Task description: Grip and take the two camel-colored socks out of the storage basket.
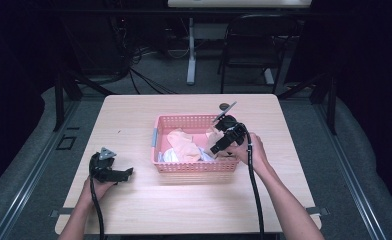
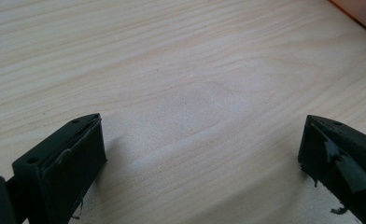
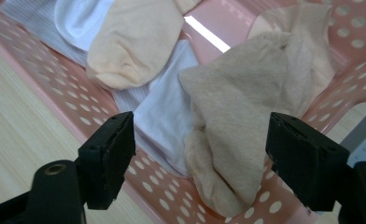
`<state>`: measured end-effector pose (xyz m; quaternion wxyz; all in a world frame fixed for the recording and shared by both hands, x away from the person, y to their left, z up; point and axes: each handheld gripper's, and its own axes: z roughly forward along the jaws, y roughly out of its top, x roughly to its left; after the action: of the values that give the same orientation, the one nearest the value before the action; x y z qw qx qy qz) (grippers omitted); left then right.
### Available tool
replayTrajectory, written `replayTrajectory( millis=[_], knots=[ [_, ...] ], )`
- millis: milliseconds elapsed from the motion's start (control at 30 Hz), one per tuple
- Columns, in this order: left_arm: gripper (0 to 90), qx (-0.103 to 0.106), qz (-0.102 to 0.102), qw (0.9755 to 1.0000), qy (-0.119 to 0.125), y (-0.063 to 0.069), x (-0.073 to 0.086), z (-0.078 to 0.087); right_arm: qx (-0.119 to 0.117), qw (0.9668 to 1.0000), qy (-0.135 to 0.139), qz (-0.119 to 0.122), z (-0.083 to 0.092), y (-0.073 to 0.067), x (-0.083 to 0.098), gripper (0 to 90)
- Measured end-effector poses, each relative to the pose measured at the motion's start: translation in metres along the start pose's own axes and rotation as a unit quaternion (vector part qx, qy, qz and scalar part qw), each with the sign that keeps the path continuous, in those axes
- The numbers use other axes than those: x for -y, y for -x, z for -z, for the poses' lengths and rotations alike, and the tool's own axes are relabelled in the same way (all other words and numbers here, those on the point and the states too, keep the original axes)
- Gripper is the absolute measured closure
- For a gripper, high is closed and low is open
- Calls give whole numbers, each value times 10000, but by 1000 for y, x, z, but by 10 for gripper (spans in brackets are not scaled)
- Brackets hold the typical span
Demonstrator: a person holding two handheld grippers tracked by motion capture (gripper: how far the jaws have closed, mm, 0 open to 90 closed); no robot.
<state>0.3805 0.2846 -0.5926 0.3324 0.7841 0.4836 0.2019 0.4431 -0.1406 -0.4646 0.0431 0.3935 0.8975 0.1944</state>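
Two black jaws of the right hand-held gripper [image 3: 200, 158] rise from the bottom of the right gripper view, and they stand apart. Between them, a little farther off, lies a beige sock [image 3: 246, 116], crumpled over the near wall of the pink basket [image 3: 55, 84]. The pads do not press on the sock; a gap shows on both sides of it. Behind it, in the upper middle of the frame, a peach sock [image 3: 134, 42] rests on a white cloth [image 3: 162, 107], and a grey striped cloth [image 3: 31, 18] is in the upper left corner.

From the high view, the pink basket [image 1: 194, 167] stands in the middle of the counter [image 1: 134, 110], with the pale clothes [image 1: 186, 145] heaped inside. The right hand-held gripper [image 1: 218, 148] is at the basket's right end, slanting down into it, and the right hand [image 1: 249, 150] holds it from the lower right. The left hand-held gripper [image 1: 124, 174] lies low on the counter at the lower left of the frame, well apart from the basket, with the left hand [image 1: 96, 187] behind it.

Seen from the left gripper view, the left hand-held gripper [image 2: 200, 158] has its jaws wide apart, and between them is bare wood of the counter [image 2: 181, 70]. A small piece of the basket [image 2: 358, 11] shows in the upper right corner.
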Motion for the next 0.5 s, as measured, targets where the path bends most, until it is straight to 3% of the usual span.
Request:
replayTrajectory(
  millis=[167,367,500],
  knots=[
    [4,0,0,10000,-1,0,0,0,29,9998,-37,-185,-16,3,4,295],
    [4,0,-1,10000,0,0,0,0,173,9992,-308,-206,-31,5,6,436],
    [4,0,-1,10000,-2,0,0,0,281,9987,-324,-283,-38,4,9,547]
  ],
)
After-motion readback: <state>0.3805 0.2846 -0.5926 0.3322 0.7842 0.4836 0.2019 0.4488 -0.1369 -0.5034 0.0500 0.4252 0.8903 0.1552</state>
